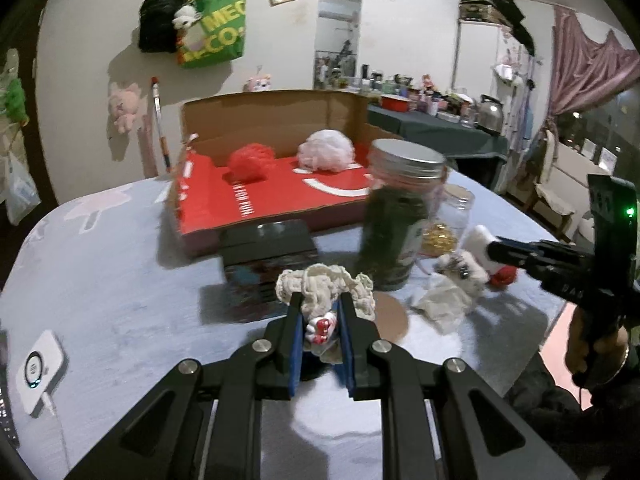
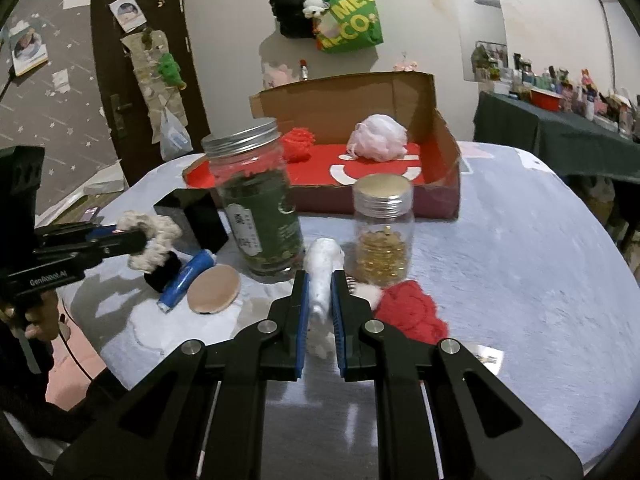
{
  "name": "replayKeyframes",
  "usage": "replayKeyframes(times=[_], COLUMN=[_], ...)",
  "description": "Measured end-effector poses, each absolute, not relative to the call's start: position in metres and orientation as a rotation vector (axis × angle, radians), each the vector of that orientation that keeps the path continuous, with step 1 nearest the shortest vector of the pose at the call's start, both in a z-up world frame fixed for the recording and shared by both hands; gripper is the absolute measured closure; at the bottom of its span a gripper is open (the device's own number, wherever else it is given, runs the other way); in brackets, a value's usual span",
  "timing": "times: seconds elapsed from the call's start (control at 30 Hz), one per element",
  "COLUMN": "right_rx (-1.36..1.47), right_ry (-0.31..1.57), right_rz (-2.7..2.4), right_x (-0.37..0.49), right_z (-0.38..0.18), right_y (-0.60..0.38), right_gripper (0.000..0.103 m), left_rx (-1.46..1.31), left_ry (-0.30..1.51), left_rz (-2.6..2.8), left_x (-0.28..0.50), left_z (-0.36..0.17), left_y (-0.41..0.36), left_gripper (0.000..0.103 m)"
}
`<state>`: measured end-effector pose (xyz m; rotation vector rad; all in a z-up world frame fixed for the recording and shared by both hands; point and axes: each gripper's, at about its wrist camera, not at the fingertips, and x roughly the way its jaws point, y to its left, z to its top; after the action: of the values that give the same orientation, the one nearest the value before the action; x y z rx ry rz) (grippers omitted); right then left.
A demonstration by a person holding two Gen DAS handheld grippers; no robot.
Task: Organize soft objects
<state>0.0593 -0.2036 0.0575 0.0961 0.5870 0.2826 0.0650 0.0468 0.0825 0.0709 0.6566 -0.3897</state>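
My left gripper (image 1: 320,300) is shut on a cream crocheted piece (image 1: 324,286) held above the table; it shows in the right wrist view (image 2: 154,240) too. My right gripper (image 2: 320,280) is shut on a white plush toy (image 2: 323,276) with a red knitted part (image 2: 412,312) trailing on the table. In the left wrist view that toy (image 1: 466,266) hangs from the right gripper (image 1: 496,250). A red-lined cardboard box (image 1: 280,196) at the back holds a red puff (image 1: 252,160) and a pale pink puff (image 1: 326,148).
A tall jar of dark leaves (image 2: 256,204) and a small jar of golden capsules (image 2: 384,232) stand mid-table. A black box (image 1: 268,256), a blue tube (image 2: 186,276), a tan round pad (image 2: 214,288), a white device (image 1: 40,364) and crumpled tissue (image 1: 440,300) lie around.
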Motion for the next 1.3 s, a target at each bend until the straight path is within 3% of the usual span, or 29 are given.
replayKeyframes(times=[0.57,1.3], right_rx=[0.180,0.105], right_ry=[0.664,0.731], right_rz=[0.231,0.285], right_x=[0.077,0.136], right_z=[0.062,0.068], right_y=[-0.255,-0.279], right_gripper=[0.092,0.092], left_rx=[0.061,0.136], left_ry=[0.750,0.730], left_rz=[-0.281,-0.404], left_x=[0.097,0.150], left_z=[0.072,0.074], left_y=[0.108,0.119], left_gripper=[0.086,0.086])
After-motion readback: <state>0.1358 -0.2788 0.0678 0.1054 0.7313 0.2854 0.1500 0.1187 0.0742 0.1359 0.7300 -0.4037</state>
